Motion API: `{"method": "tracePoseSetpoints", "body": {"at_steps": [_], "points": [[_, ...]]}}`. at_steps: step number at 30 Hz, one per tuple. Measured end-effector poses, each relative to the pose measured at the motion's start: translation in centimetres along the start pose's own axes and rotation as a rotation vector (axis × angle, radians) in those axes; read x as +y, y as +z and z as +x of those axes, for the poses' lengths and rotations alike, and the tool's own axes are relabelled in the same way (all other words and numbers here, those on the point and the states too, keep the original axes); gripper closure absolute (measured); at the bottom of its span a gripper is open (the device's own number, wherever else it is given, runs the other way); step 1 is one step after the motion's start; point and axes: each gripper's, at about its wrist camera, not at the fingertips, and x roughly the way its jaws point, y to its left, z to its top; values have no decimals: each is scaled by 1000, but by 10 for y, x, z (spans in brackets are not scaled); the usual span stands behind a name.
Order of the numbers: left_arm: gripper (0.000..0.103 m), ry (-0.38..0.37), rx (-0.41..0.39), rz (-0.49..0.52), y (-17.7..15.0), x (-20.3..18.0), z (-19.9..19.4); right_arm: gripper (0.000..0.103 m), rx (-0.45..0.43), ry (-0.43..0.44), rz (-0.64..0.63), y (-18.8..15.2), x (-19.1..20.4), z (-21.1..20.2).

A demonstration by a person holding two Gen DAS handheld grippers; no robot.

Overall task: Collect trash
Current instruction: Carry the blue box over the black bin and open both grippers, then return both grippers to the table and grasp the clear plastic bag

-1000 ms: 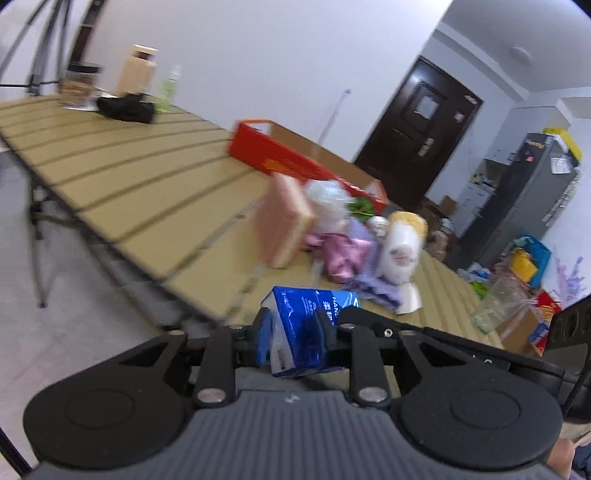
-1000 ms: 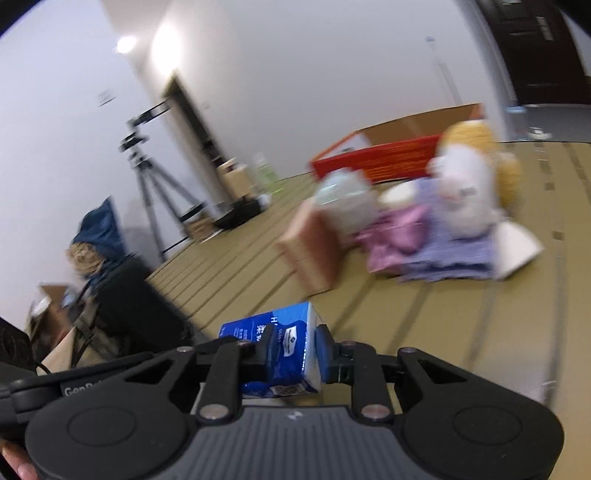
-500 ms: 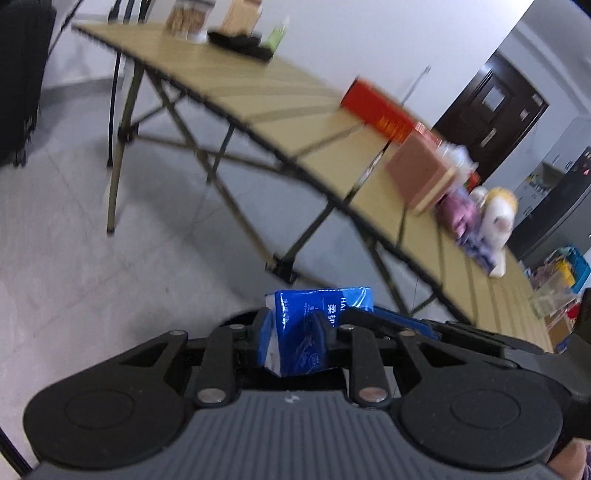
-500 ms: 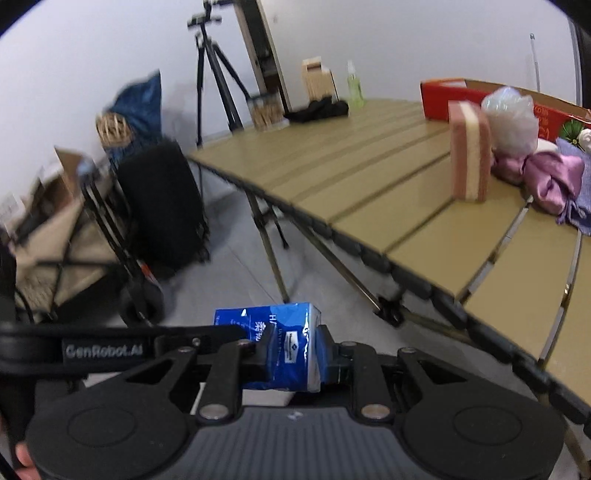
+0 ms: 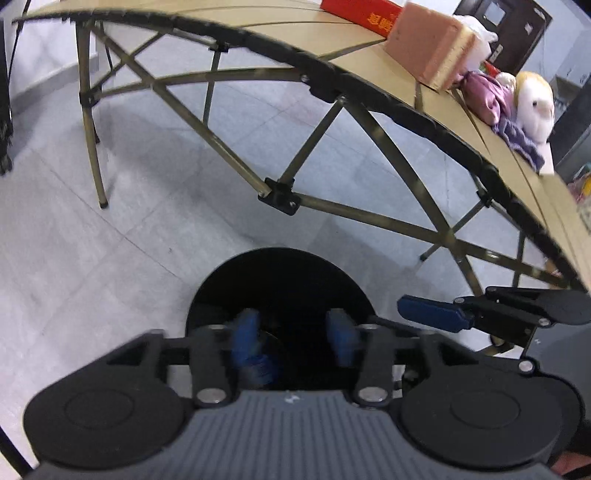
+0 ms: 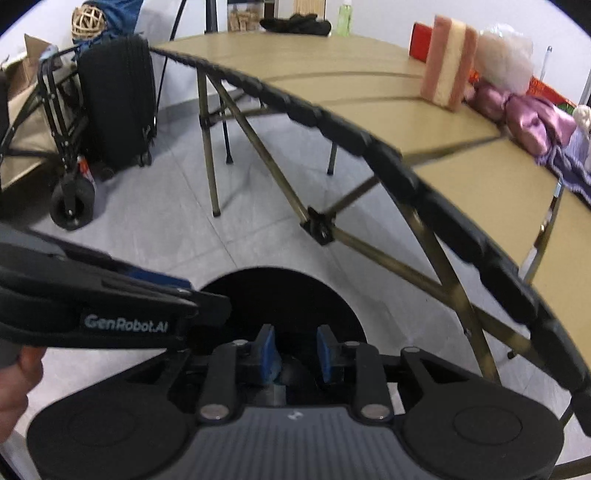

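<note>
A round black trash bin stands on the floor in front of the folding table; it also shows in the right wrist view. My left gripper is open right over the bin's mouth, its blue pads apart and empty. A blurred blue shape, likely the carton, lies down inside the bin. My right gripper is open and empty over the same bin. Each gripper shows in the other's view, left and right.
The tan folding table arcs above with crossed metal legs. On it stand a pink sponge block, purple cloth, a plush toy and a red box. A black suitcase and cart stand at left.
Both grippers dropped from the table down over the bin and opened. The blue carton that both held has left the fingers and fallen into the bin.
</note>
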Motion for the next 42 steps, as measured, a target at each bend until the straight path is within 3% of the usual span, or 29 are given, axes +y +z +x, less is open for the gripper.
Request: {"method": "tracePoseSetpoints", "body": {"at_steps": [2, 5, 13, 15, 16, 18, 20, 23, 25, 27, 32, 36, 39, 42], "points": [[42, 13, -12, 40, -1, -5, -2, 70, -4, -2, -14, -2, 0, -4], [33, 28, -30, 54, -2, -6, -6, 67, -13, -4, -28, -2, 2, -7], [23, 81, -84, 69, 1, -1, -29, 65, -71, 50, -21, 8, 0, -26], [21, 114, -138, 89, 0, -3, -43, 62, -103, 93, -7, 11, -2, -37], [18, 129, -178, 106, 0, -5, -52, 55, -119, 109, -1, 12, -4, -42], [14, 154, -285, 141, 0, -10, -72, 53, -163, 143, 22, 14, -12, -58], [7, 146, -390, 162, 2, -16, -91, 53, -220, 203, 59, 16, -23, -77], [5, 107, -515, 145, 12, -24, -112, 53, -374, 254, 134, 18, -50, -118], [5, 62, -556, 116, 23, -36, -118, 52, -486, 177, 201, 18, -76, -142], [5, 12, -582, 93, 32, -52, -117, 50, -582, 41, 309, 14, -108, -159], [5, -26, -634, 148, 54, -116, -94, 48, -571, -255, 461, 14, -174, -156], [15, -23, -682, 182, 82, -157, -74, 48, -510, -304, 544, 22, -213, -133], [35, 5, -689, 210, 112, -178, -61, 49, -477, -296, 578, 25, -225, -116], [38, 64, -689, 252, 138, -194, -45, 51, -453, -296, 587, 34, -229, -98]]}}
